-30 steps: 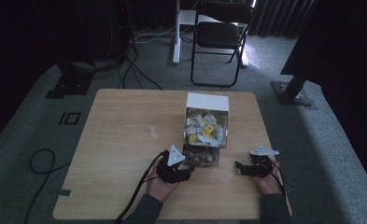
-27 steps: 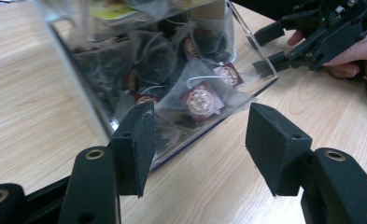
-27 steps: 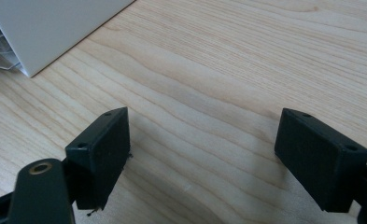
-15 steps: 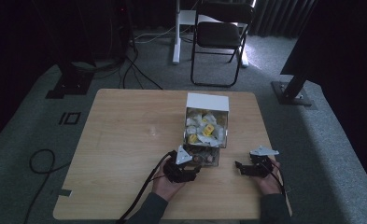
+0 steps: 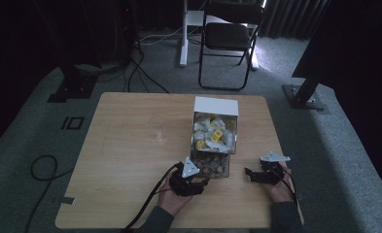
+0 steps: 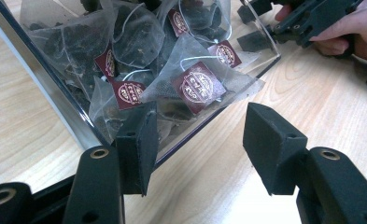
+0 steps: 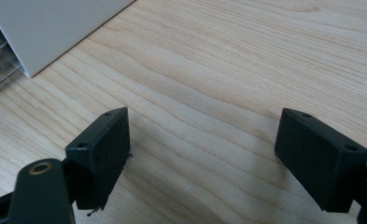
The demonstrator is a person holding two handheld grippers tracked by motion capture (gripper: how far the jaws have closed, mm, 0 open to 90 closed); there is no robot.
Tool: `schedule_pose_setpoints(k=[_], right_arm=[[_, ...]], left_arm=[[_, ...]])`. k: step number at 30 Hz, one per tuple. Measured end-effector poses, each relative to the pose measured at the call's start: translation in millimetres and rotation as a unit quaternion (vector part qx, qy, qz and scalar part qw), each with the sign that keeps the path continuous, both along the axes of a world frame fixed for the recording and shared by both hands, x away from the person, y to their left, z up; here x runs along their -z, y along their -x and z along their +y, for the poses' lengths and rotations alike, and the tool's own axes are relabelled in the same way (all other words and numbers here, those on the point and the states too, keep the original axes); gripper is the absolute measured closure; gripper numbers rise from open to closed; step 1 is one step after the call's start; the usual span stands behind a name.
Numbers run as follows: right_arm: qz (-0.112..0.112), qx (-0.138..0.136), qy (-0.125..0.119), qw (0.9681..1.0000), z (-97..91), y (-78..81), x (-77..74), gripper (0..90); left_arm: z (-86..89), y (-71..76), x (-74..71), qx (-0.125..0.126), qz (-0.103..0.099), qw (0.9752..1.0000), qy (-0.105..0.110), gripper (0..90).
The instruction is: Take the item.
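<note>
A clear dispenser box with a white back (image 5: 216,105) stands at the table's middle right. Its upper part holds white and yellow packets (image 5: 211,133). Its low front tray (image 6: 45,81) holds mesh pyramid tea bags (image 6: 197,86) with dark red tags. My left gripper (image 5: 200,183) (image 6: 202,140) is open, its jaws close in front of the tray's near corner with nothing between them. My right gripper (image 5: 251,173) (image 7: 209,154) is open just above bare wood, right of the box, jaws pointing toward it. In the left gripper view it shows again, the right gripper (image 6: 312,18) in a hand beyond the tray.
The wooden table (image 5: 130,145) has wide bare room on its left half. The box's white side (image 7: 45,28) lies at the right gripper view's upper left. A folding chair (image 5: 230,34) and floor cables (image 5: 43,170) sit beyond the table edges.
My left gripper has shifted slightly right, closer to the tray's front. The right gripper has stayed put.
</note>
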State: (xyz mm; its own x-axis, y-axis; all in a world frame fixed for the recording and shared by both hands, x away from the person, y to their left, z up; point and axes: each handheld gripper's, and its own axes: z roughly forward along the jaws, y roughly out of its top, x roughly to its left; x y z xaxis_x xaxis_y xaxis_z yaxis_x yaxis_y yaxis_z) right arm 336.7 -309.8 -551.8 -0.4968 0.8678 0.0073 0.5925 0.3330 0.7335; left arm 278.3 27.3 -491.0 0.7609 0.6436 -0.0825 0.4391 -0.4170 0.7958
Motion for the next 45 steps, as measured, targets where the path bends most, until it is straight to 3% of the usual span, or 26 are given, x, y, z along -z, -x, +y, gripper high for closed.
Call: schedule_pose_setpoints(k=[3, 5, 16, 22, 26, 32, 45], right_arm=[[0.0, 0.0, 0.0, 1.0, 0.0, 0.0, 0.0, 17.9], [0.0, 0.0, 0.0, 1.0, 0.0, 0.0, 0.0, 17.9], [0.0, 0.0, 0.0, 1.0, 0.0, -0.1, 0.0, 17.9], [0.0, -0.001, 0.0, 1.0, 0.0, -0.2, 0.0, 17.9], [0.0, -0.001, 0.0, 1.0, 0.0, -0.2, 0.0, 17.9], [0.0, -0.001, 0.0, 1.0, 0.1, -0.1, 0.0, 17.9], [0.0, -0.001, 0.0, 1.0, 0.0, -0.2, 0.0, 17.9]], left_arm=[[0.6, 1.0, -3.4, -0.007, -0.021, 0.9998, -0.001, 46.5], [1.0, -1.2, -6.0, -0.013, -0.025, 0.9996, 0.01, 45.6], [-7.3, -18.2, -2.5, -0.014, -0.008, 0.9997, 0.017, 42.8], [-9.4, -20.0, -2.8, -0.013, -0.005, 0.9998, 0.01, 52.3], [-7.8, -19.5, -3.9, -0.012, -0.003, 0.9999, 0.011, 63.5], [-6.0, -19.2, -5.3, -0.008, 0.001, 0.9999, 0.01, 70.9], [-1.7, -16.4, -14.5, -0.004, -0.006, 0.9997, 0.023, 76.8]])
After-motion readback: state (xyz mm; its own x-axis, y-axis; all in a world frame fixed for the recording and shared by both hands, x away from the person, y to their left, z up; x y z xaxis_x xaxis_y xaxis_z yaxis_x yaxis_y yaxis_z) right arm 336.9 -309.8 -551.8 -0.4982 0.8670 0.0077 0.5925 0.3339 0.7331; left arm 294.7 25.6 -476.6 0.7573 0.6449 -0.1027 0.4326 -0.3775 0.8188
